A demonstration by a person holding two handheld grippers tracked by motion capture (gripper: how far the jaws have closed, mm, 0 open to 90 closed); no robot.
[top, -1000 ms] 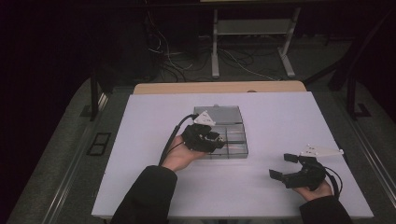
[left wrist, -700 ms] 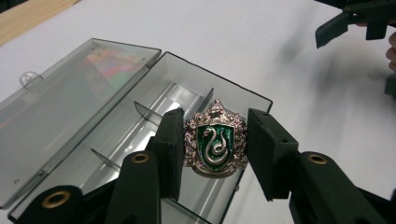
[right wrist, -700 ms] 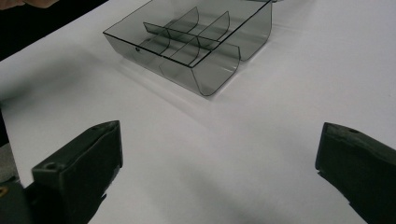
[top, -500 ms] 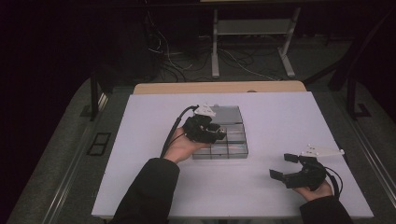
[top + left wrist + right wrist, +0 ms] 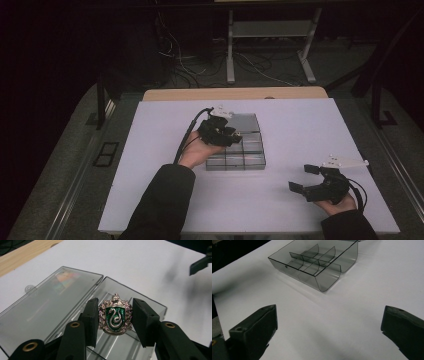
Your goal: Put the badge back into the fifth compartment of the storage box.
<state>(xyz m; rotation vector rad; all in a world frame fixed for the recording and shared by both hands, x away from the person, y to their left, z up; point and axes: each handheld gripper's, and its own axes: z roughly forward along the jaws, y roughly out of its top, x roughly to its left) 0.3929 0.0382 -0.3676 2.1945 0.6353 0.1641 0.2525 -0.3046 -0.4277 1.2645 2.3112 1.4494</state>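
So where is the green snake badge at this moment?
The badge is clamped between the left gripper pads, held above the open clear compartment box, beside its flat lid.

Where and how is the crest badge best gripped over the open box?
Grip the crest badge by its two side edges, as the left gripper has it: pads on either flank, enamelled face toward the camera. It is flat and shield-shaped, so opposing edges suit it, held above the clear compartment box.
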